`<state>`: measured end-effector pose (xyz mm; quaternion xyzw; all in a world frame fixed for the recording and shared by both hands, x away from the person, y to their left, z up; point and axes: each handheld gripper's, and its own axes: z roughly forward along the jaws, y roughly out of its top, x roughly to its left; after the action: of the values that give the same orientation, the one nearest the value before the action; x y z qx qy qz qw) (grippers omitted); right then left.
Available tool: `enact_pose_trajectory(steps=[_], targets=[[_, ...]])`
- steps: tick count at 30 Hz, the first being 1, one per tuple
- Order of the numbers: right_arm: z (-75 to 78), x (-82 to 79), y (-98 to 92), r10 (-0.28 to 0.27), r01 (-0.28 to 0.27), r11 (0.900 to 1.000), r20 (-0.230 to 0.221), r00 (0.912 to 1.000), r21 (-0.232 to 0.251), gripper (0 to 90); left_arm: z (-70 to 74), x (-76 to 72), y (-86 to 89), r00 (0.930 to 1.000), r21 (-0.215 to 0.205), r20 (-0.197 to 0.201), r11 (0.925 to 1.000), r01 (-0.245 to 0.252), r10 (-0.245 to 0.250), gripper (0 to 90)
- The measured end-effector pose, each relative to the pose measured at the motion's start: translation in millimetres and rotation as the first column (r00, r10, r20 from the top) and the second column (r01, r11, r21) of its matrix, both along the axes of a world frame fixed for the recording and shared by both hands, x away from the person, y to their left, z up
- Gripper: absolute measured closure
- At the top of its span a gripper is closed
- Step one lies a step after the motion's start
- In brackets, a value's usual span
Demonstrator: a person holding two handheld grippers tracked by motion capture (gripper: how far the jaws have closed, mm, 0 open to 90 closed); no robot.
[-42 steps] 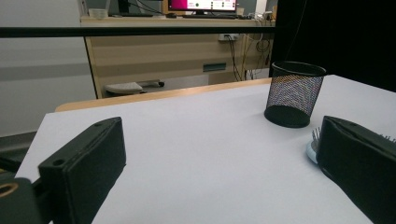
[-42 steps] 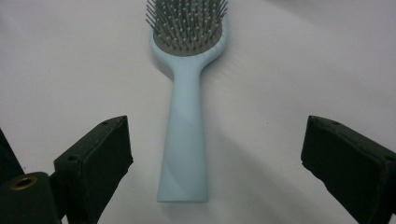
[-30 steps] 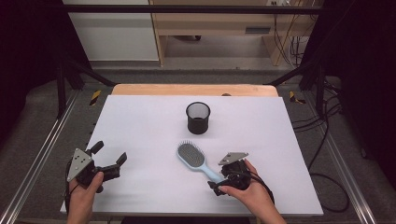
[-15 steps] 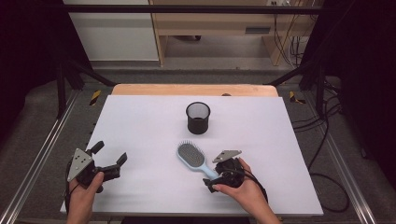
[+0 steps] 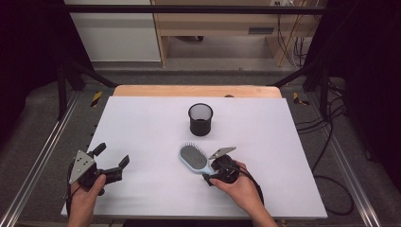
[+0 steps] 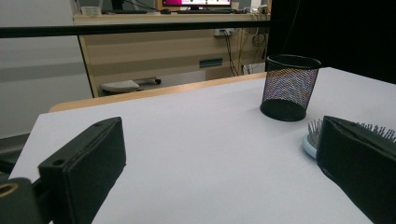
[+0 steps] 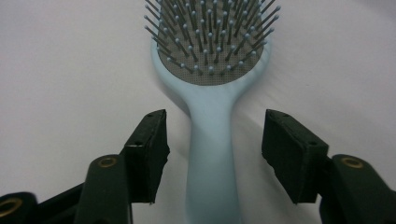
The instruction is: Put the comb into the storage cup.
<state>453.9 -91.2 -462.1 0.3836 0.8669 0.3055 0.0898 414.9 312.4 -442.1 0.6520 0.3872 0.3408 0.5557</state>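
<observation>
White matte sheet covers the table [image 5: 142, 123], smooth, with a strip of pale wood showing along its far edge. Dark floor and black frame bars around it, a wooden cabinet beyond.

Landmark: the cup [image 5: 200, 119], a black wire-mesh cylinder, upright, open top, solid rim and base. In my left gripper view its mesh [image 6: 289, 87] reads see-through.

On the near side of the cup and just to its left lies the hairbrush [image 5: 194, 159], flat on the sheet, bristles up. Pale blue glossy plastic, oval head, grey pad studded with thin pins tipped with tiny balls; straight handle runs from the head away from the cup toward my right hand.

My right gripper [image 5: 211, 176] sits at the handle end, on the near side of the cup. In the right gripper view its jaws stand apart on either side of the handle [image 7: 211, 140], with a gap showing on both sides, so not clamping. Jaw pads are black, blocky, matte.

My left gripper [image 5: 111, 160] is well off to the cup's near-left, resting low over bare sheet, jaws spread wide, nothing between them. Grey three-cornered plate on top.
</observation>
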Motion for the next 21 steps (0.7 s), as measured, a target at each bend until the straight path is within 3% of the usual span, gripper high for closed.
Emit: enact_pose_trajectory(steps=[21], targets=[[-2.1,3.4,8.8,-0.001,0.001,1.0,-0.021,0.9998,-0.027,57.3,-0.1,0.2,-3.3,1.0,0.018,0.003,0.9998,0.006,-0.006,1.7]])
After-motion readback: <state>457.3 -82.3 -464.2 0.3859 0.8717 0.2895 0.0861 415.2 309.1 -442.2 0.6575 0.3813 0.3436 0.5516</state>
